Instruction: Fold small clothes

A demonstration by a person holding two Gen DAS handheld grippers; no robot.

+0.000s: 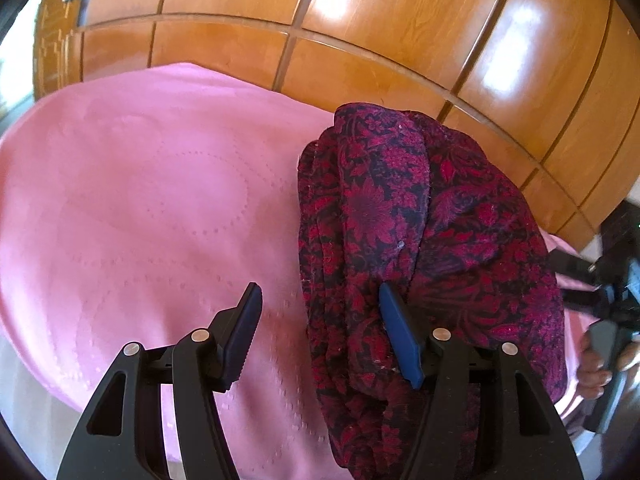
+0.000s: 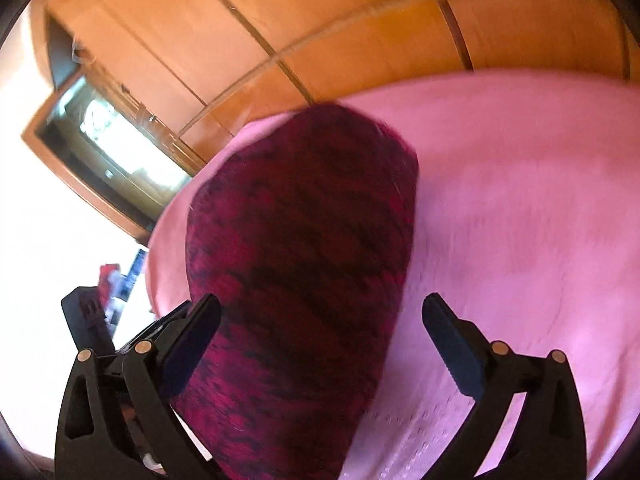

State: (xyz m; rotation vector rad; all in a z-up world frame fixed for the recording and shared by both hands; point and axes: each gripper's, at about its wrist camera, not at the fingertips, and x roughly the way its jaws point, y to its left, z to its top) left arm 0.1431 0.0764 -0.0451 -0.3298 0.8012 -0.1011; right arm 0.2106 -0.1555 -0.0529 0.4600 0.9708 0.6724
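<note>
Colours: crimson on pink, orange wood behind.
Garment (image 1: 420, 220): crimson floral print on black. Bedsheet (image 1: 140, 200): plain pink, faint dotted embossing. Wardrobe panels (image 1: 380, 12): glossy orange-brown wood grain. Left gripper (image 1: 320, 332): black, blue pads.

One dark red floral garment (image 1: 432, 232) lies on one pink cloth (image 1: 140, 200). Two grippers are visible. One wooden panelled wall (image 1: 360, 20) stands behind.

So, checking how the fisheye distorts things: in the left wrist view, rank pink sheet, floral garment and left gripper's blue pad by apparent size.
1. pink sheet
2. floral garment
3. blue pad, though nearness enlarges it.
</note>
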